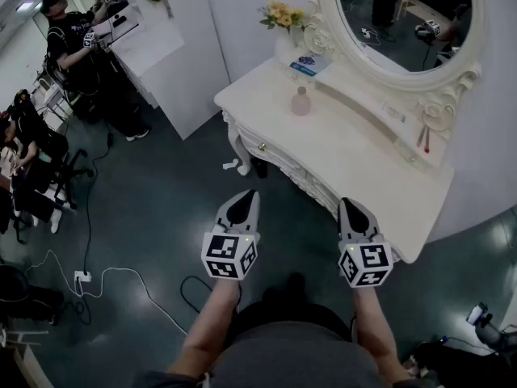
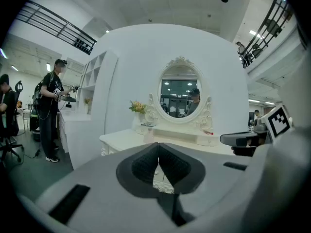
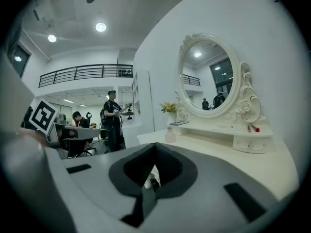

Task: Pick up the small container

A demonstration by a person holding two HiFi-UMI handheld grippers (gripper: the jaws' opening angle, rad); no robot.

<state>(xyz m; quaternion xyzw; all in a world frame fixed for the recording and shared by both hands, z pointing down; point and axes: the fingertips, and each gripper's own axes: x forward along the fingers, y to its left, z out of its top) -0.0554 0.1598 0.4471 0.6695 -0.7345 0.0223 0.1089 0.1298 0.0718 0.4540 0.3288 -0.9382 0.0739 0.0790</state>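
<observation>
The small container [image 1: 301, 101], a pale pink bottle, stands upright on the white dressing table [image 1: 355, 160] towards its far left end. In the right gripper view the bottle [image 3: 170, 135] shows far ahead, to the left of the mirror's base. My left gripper [image 1: 242, 208] hangs over the dark floor, short of the table's front edge. Its jaws [image 2: 158, 145] are shut and hold nothing. My right gripper [image 1: 356, 215] hovers just at the table's near edge, also shut [image 3: 155, 145] and empty. Both are well short of the bottle.
An oval mirror [image 1: 408, 14] in an ornate frame backs the table. A vase of yellow flowers [image 1: 283, 18] and a blue booklet [image 1: 311, 63] sit beyond the bottle. Red sticks [image 1: 424, 136] lie on the raised shelf. A person [image 1: 77, 47] stands far left; cables and a power strip [image 1: 82, 277] lie on the floor.
</observation>
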